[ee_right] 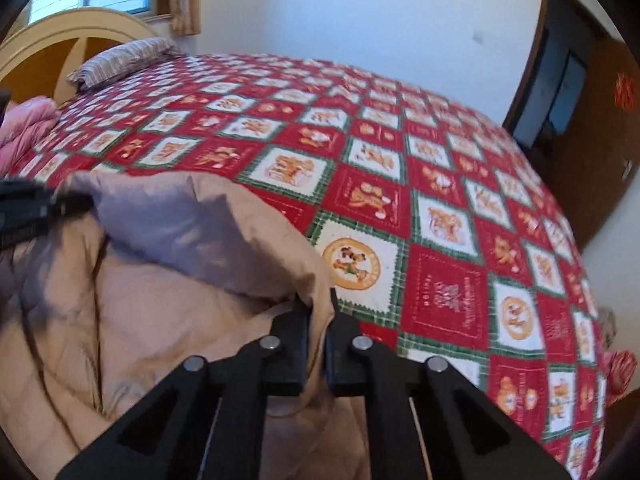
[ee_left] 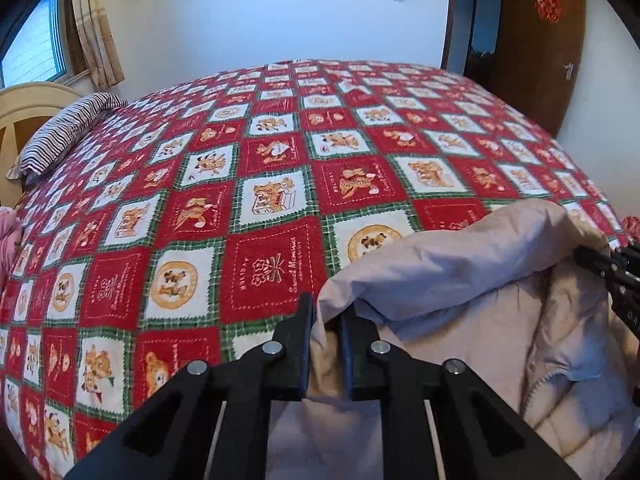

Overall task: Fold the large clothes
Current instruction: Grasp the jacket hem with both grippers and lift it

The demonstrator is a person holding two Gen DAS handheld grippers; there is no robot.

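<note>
A large beige padded jacket (ee_left: 460,280) hangs lifted above the near edge of the bed; it also shows in the right wrist view (ee_right: 180,264). My left gripper (ee_left: 326,316) is shut on one edge of the jacket. My right gripper (ee_right: 320,308) is shut on the other edge. In the left wrist view the right gripper (ee_left: 612,276) shows at the right, pinching the fabric. In the right wrist view the left gripper (ee_right: 60,204) shows at the left, pinching the fabric. The jacket's lower part drops out of view below the grippers.
The bed is covered by a red, white and green patterned blanket (ee_left: 260,200), also in the right wrist view (ee_right: 440,200). A striped pillow (ee_left: 68,132) lies by the cream headboard (ee_right: 72,36). A pink garment (ee_right: 24,132) lies at the left. A brown door (ee_left: 536,40) stands far right.
</note>
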